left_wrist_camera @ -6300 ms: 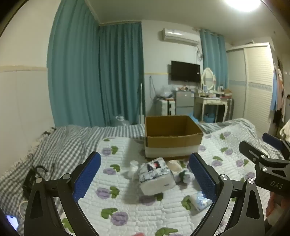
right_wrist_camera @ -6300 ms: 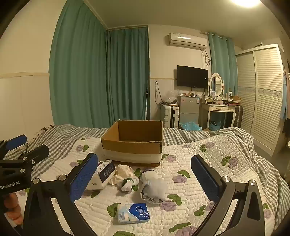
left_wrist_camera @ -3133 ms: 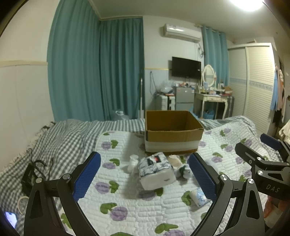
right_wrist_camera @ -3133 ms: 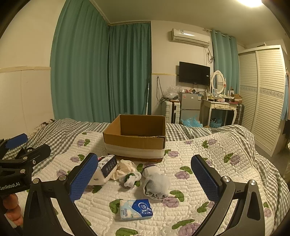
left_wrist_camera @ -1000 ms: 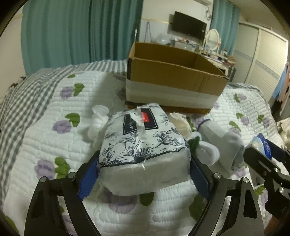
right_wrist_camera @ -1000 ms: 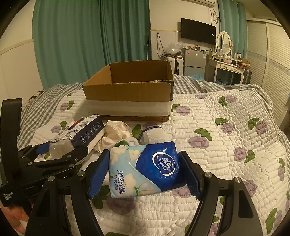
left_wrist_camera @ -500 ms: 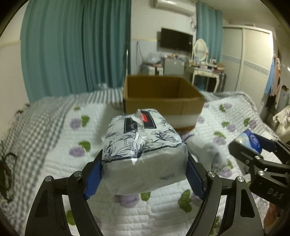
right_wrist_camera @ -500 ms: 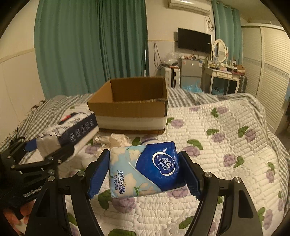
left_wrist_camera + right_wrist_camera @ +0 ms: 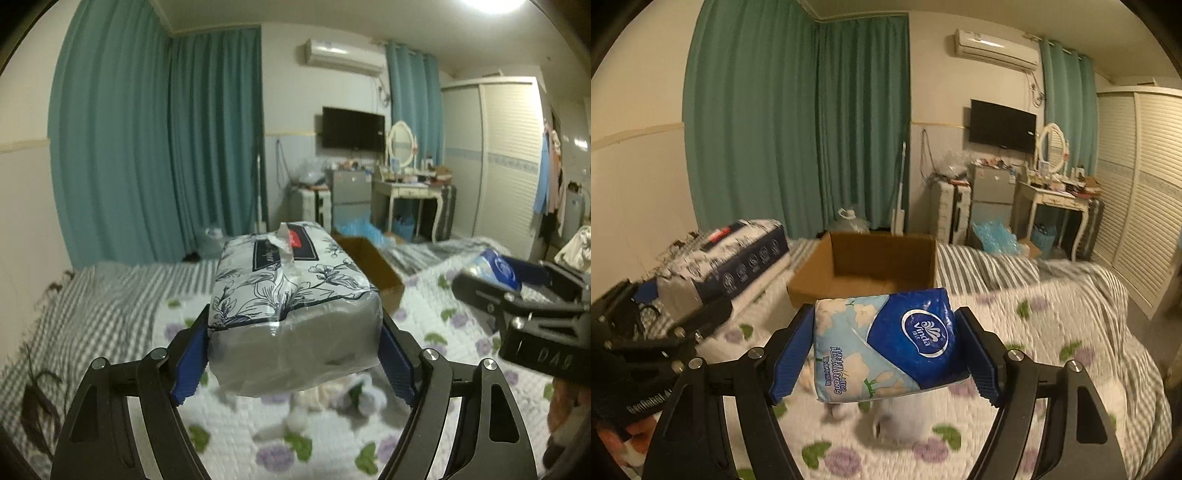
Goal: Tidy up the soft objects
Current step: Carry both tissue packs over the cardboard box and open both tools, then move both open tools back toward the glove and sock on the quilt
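My left gripper (image 9: 293, 363) is shut on a large floral tissue pack (image 9: 291, 299) and holds it high above the bed; it also shows in the right wrist view (image 9: 727, 254). My right gripper (image 9: 884, 360) is shut on a small blue Vinda tissue pack (image 9: 886, 341), lifted above the quilt; it also shows in the left wrist view (image 9: 496, 267). The open cardboard box (image 9: 868, 266) sits on the bed ahead, partly hidden behind the large pack in the left wrist view (image 9: 373, 262). White socks (image 9: 901, 417) and a cream cloth (image 9: 317, 395) lie on the quilt below.
The floral quilt (image 9: 1052, 332) covers the bed, with a grey checked blanket (image 9: 110, 295) at the left. Teal curtains (image 9: 812, 129), a wardrobe (image 9: 1145, 184), a dressing table (image 9: 1056, 199) and a TV (image 9: 1003, 125) stand beyond the bed.
Both grippers closed on their tissue packs on the quilt, then lifted them. Over the last half second both rose further and moved toward the box.
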